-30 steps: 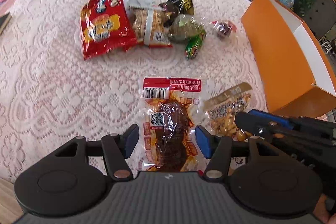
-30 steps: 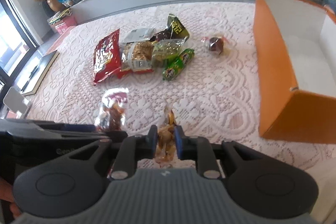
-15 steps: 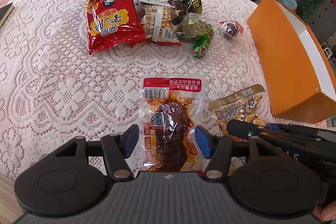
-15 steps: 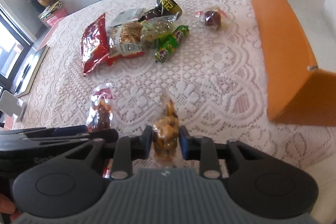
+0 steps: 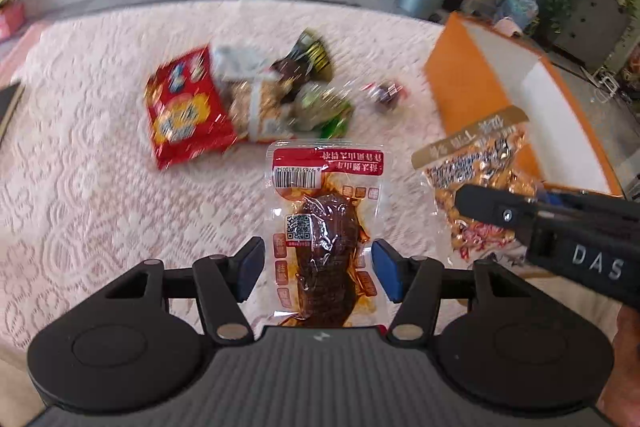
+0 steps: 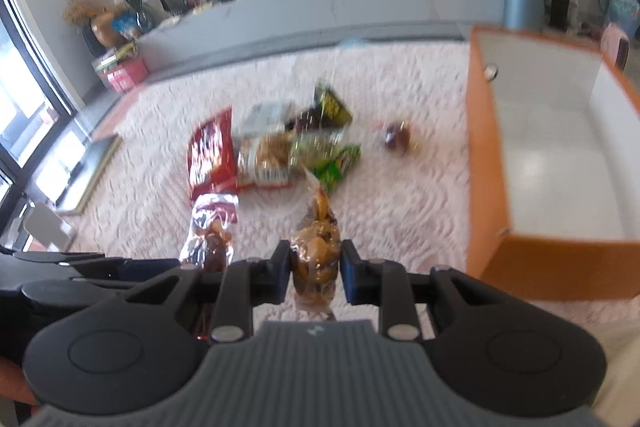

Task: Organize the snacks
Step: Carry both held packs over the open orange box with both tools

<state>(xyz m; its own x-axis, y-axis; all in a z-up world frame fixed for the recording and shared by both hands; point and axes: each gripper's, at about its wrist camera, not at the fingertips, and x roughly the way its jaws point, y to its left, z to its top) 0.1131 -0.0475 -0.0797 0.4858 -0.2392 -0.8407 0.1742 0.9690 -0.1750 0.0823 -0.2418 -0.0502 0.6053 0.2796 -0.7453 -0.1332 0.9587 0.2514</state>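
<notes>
My left gripper [image 5: 318, 271] holds a clear red-labelled packet of braised meat [image 5: 325, 227] by its edges, lifted off the lace tablecloth [image 5: 100, 187]. My right gripper [image 6: 315, 273] is shut on a clear bag of golden nuts [image 6: 316, 251] and holds it raised; the bag also shows in the left wrist view [image 5: 476, 179]. The meat packet also shows in the right wrist view [image 6: 210, 231], left of the nut bag. The open orange box [image 6: 560, 147] with a white inside stands to the right.
A pile of snacks lies mid-table: a red chip bag [image 5: 184, 115], a peanut bag [image 5: 260, 107], a black-and-yellow packet [image 5: 308, 59], a green packet [image 6: 340, 167] and a small wrapped sweet [image 5: 386, 93]. A grey counter [image 6: 320, 7] runs behind the table.
Both grippers have risen and tilted up, lifting the meat packet and the nut bag off the cloth. The orange box now sits closer on the right.
</notes>
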